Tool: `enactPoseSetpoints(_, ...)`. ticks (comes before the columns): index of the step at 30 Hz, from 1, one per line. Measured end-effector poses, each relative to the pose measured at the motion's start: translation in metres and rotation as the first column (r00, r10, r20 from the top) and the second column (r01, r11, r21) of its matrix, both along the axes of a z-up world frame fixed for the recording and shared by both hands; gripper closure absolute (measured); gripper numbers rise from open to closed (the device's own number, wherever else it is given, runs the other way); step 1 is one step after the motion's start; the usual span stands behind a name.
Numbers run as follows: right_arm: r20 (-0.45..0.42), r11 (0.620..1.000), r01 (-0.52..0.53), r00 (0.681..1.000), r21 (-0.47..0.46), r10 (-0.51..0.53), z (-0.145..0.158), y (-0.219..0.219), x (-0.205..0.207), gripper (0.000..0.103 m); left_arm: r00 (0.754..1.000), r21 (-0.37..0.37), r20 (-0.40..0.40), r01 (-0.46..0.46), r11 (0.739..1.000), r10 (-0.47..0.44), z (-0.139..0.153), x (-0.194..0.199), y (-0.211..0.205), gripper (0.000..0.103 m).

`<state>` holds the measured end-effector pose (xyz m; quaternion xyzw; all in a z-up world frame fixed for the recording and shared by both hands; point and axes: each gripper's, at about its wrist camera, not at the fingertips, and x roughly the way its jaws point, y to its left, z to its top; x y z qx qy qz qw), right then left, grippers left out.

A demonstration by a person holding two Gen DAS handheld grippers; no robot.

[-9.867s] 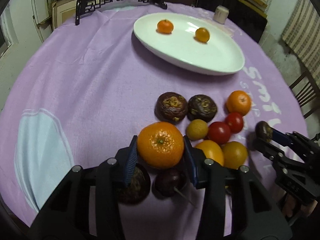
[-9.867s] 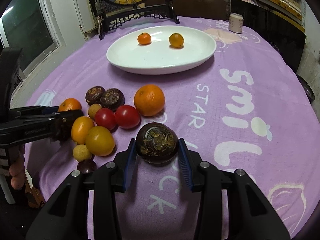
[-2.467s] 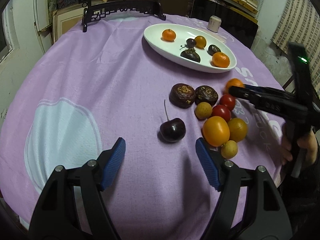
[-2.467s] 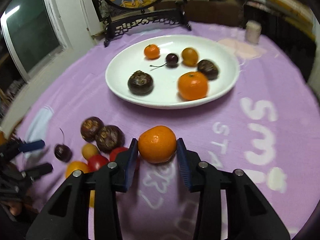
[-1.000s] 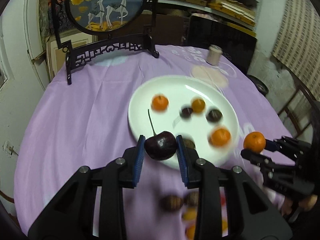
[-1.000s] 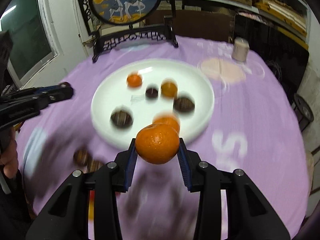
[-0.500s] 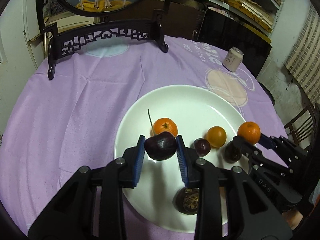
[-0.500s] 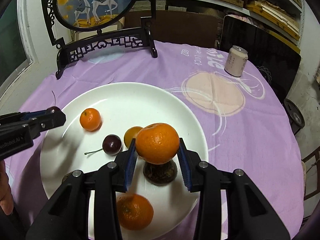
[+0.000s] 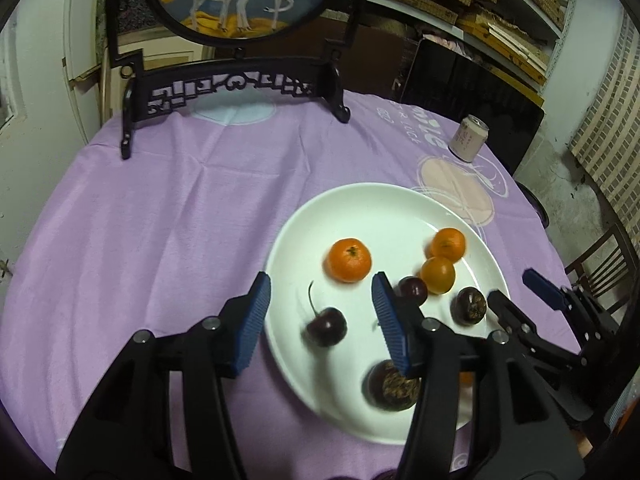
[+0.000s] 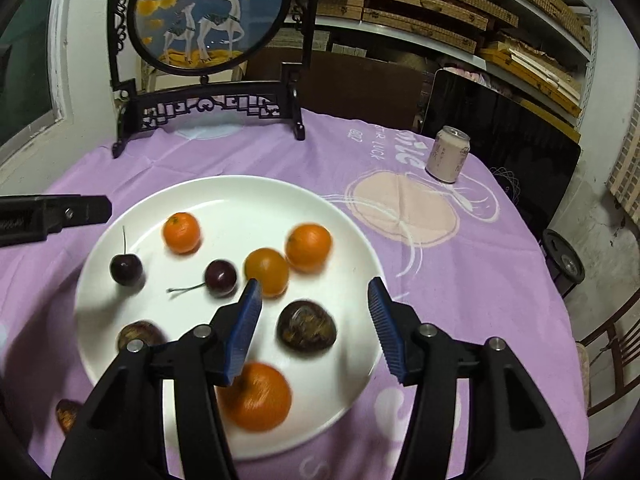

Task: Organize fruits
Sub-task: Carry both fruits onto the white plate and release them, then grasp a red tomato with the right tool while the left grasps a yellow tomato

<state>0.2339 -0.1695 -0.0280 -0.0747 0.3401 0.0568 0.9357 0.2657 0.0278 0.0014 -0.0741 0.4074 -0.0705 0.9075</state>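
Both tongs, left (image 9: 320,316) and right (image 10: 314,320), spread wide, gripping nothing. On white plate (image 10: 352,236) mid-counter (image 10: 200,160): two cherries (image 10: 126,269), oranges (image 10: 309,247), dark round fruits (image 10: 306,331). Pale can (image 10: 447,154) standing near far right edge.

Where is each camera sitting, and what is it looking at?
Left wrist view: sits on the left gripper, looking down at the white plate; its open blue-tipped fingers show, with the right gripper at the plate's right edge.
Right wrist view: sits on the right gripper, looking at the same plate; its open fingers show, with part of the left gripper at the left.
Both share the plate, the pink can and the deer screen.
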Motion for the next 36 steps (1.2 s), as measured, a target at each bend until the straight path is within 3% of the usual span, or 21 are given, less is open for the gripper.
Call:
enactPoseSetpoints(7,-0.017,0.991,-0.054,0.998,0.124,0.056,0.005,-0.005,-0.07,0.048,0.998,-0.042,0.047,-0.05,0.998,0.051,0.006,-0.052,0.031,0.043)
enactPoseSetpoints(9,-0.032,0.99,-0.063,0.997,0.124,0.068,0.0,-0.006,-0.095,0.046,0.999,-0.054,0.034,-0.039,0.998,0.041,-0.008,-0.078,0.04,0.037)
enactPoseSetpoints(14,-0.153,0.98,-0.051,0.985,0.195,0.081,-0.026,-0.023,-0.154,0.046,0.999,-0.043,-0.028,-0.025,0.999,0.024,-0.045,-0.14,0.05,0.037)
enactPoseSetpoints(16,-0.189,0.985,-0.031,0.98,0.17,0.064,-0.034,-0.025,-0.165,0.046,0.999,-0.028,-0.049,0.006,1.0,-0.007,-0.055,-0.164,0.048,0.037)
enactPoseSetpoints(22,-0.225,0.986,-0.008,0.973,0.165,0.046,-0.048,-0.019,-0.168,0.046,0.993,0.018,-0.089,0.08,0.997,-0.078,-0.071,-0.201,0.033,0.034)
enactPoseSetpoints(29,-0.235,0.995,-0.079,0.968,0.063,0.092,-0.058,0.011,-0.159,0.046,0.991,0.008,-0.084,0.106,0.994,-0.105,-0.07,-0.213,0.031,0.032)
enactPoseSetpoints(36,-0.23,0.98,-0.189,0.952,0.067,0.2,-0.058,0.044,-0.134,0.046,0.99,-0.001,-0.074,0.122,0.993,-0.121,-0.066,-0.223,0.031,0.032)
